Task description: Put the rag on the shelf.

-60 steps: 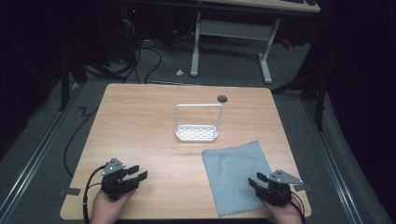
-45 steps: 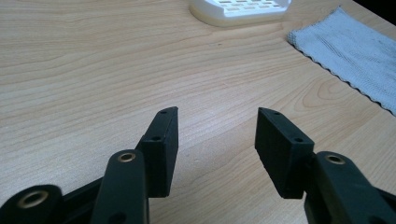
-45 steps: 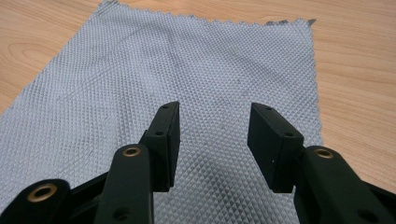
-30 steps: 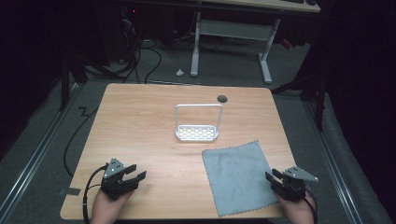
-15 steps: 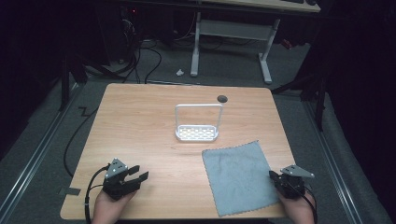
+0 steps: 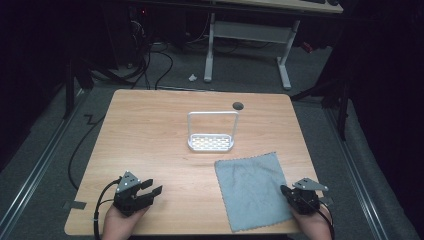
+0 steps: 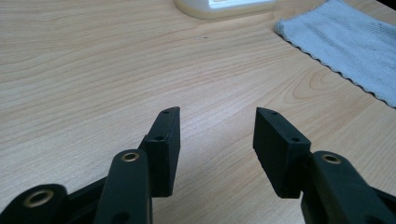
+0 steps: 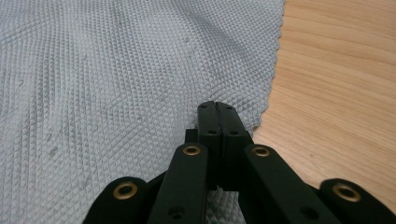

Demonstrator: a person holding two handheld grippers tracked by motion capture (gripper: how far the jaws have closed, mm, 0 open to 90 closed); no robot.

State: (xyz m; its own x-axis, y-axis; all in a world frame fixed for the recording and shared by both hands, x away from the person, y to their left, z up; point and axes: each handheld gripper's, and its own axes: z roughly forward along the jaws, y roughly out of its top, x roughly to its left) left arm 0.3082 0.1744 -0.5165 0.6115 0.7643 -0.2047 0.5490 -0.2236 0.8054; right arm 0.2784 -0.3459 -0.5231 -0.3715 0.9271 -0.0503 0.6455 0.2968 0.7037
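A grey textured cloth lies flat on the front right of the wooden table. My right gripper is at the cloth's right edge near the front corner. In the right gripper view the right gripper has its jaws pressed together, tips low over the cloth just inside its edge. Whether any fabric is pinched I cannot tell. My left gripper sits at the front left over bare wood. Its jaws have just been closing slightly, and the left gripper stands open with nothing between them.
A small white rack with a wire hoop stands at mid-table, behind the cloth. A dark cable hole is near the far edge. The rack's base and the cloth's edge lie ahead of the left gripper. A dark floor with cables surrounds the table.
The right gripper drew back to the right, from over the cloth to its right edge, and its jaws came together. The left hand stayed in place.
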